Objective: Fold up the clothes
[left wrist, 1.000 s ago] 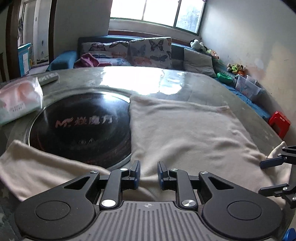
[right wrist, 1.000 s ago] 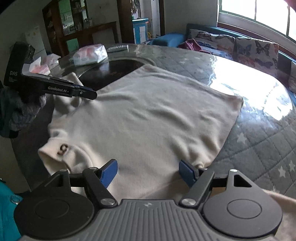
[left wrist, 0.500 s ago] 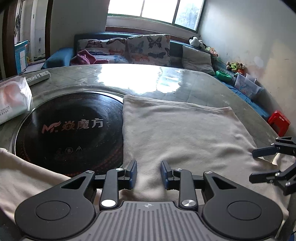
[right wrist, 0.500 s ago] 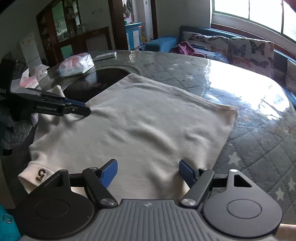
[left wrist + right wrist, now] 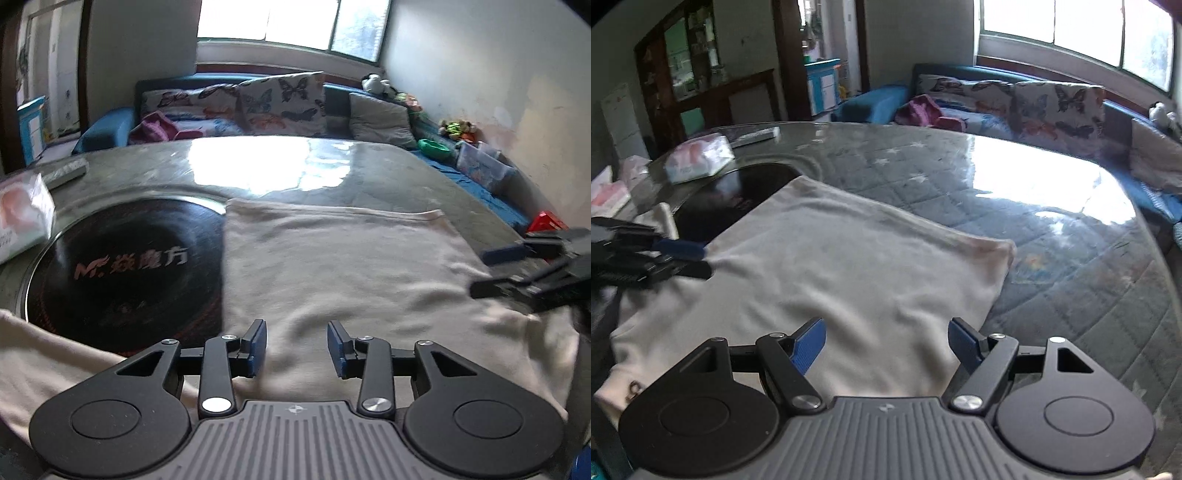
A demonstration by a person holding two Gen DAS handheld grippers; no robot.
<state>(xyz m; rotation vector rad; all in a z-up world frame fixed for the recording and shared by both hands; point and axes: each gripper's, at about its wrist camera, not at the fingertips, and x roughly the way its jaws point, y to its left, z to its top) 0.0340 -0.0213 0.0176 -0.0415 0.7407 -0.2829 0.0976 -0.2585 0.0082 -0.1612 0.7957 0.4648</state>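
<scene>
A cream long-sleeved top [image 5: 340, 266] lies spread flat on the round table, hem away from me, one sleeve trailing to the left [image 5: 48, 354]. It also shows in the right wrist view [image 5: 849, 273]. My left gripper [image 5: 296, 347] hovers open and empty over the top's near edge. My right gripper [image 5: 886, 343] is open wide and empty above the top's near right side. Each gripper appears in the other's view: the right one [image 5: 517, 269] and the left one [image 5: 665, 258].
A black round hob plate [image 5: 122, 266] sits in the table, partly under the top. A tissue pack [image 5: 18, 221] and a remote [image 5: 66, 171] lie at the far left. A sofa with cushions [image 5: 280, 99] stands behind the table.
Both grippers have lifted and drawn back a little. The left gripper's jaws have opened wider. The top lies as before.
</scene>
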